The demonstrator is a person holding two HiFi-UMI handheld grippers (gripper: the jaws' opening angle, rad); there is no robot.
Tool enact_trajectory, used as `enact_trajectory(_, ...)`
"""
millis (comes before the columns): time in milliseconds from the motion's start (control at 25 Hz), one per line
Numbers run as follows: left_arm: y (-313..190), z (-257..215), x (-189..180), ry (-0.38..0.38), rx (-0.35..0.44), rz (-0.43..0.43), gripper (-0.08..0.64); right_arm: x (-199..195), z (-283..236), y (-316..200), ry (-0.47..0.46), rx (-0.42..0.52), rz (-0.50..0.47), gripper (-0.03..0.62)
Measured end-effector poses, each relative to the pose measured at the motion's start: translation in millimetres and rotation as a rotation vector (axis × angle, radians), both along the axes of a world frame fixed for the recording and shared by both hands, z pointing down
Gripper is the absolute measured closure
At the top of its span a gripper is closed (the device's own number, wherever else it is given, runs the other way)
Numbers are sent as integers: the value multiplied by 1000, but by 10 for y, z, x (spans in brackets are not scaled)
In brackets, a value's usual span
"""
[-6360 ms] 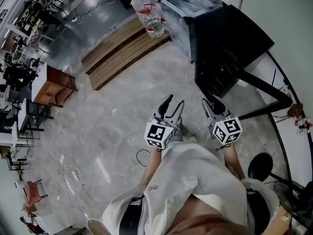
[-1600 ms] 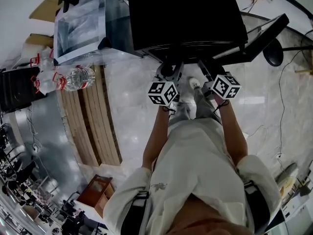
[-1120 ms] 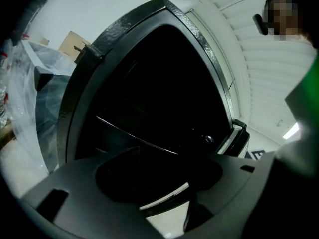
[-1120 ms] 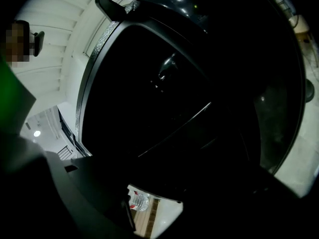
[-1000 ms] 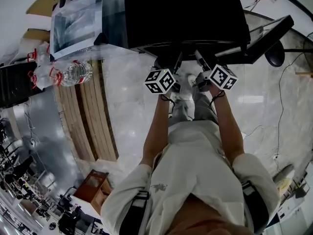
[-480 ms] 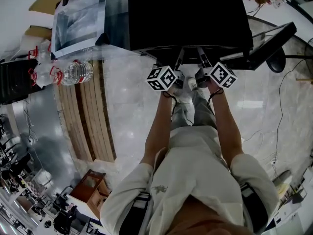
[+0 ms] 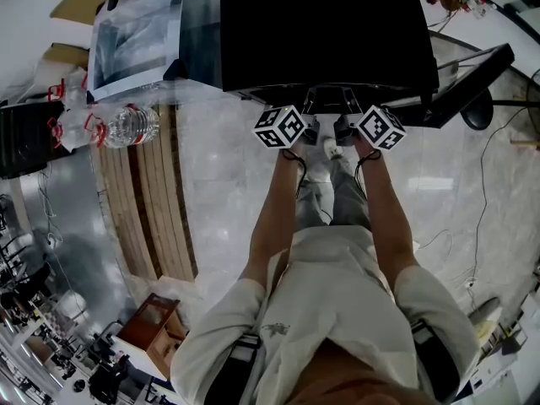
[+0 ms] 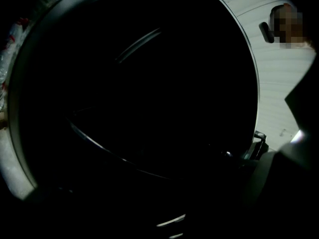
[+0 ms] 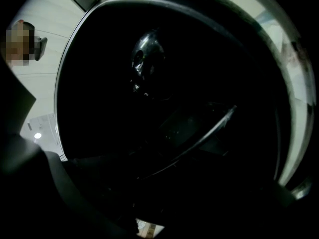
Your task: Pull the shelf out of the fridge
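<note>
Hovering at fridge [image 7: 325, 24] mouth: left tool [image 7: 305, 116], right tool [image 7: 348, 116] side by side. Both tool views too dark; cannot tell jaw gap or hold. Shelf [image 9: 204, 133] edge glints just ahead, inside fridge. Advice: clamp front edge evenly, pull level, straight back. Below tools: pale floor [image 7: 219, 192]; planks [image 7: 152, 201], bottle [image 7: 131, 129] off left.

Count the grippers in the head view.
2. The left gripper and the right gripper are side by side at the front edge of the black fridge, their tips in its shadow. No others appear hidden.
</note>
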State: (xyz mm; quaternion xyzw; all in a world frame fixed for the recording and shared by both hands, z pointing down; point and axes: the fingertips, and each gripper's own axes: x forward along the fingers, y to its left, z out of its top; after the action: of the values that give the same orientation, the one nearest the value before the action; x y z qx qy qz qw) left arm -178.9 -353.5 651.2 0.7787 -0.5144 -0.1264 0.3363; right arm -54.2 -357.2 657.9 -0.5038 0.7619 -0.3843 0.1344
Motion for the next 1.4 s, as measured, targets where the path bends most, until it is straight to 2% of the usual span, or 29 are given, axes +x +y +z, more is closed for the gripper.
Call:
enact_trajectory(120,-20,-8,-27,18,8,-10,377,-30,-47,-30,9,17,-9,436)
enact_trajectory(240,-5,-10,-35,46,12,-8,402,-26,-48,-18,-24,20,0,465)
enact_trajectory(760,72,-46,-39,61,5,-3,413,-25,-90,53,-42,35,-5,472)
enact_trajectory(1400,157,-245,-45,57,36,11,413,-34,-283,138,-52,81,-19,472)
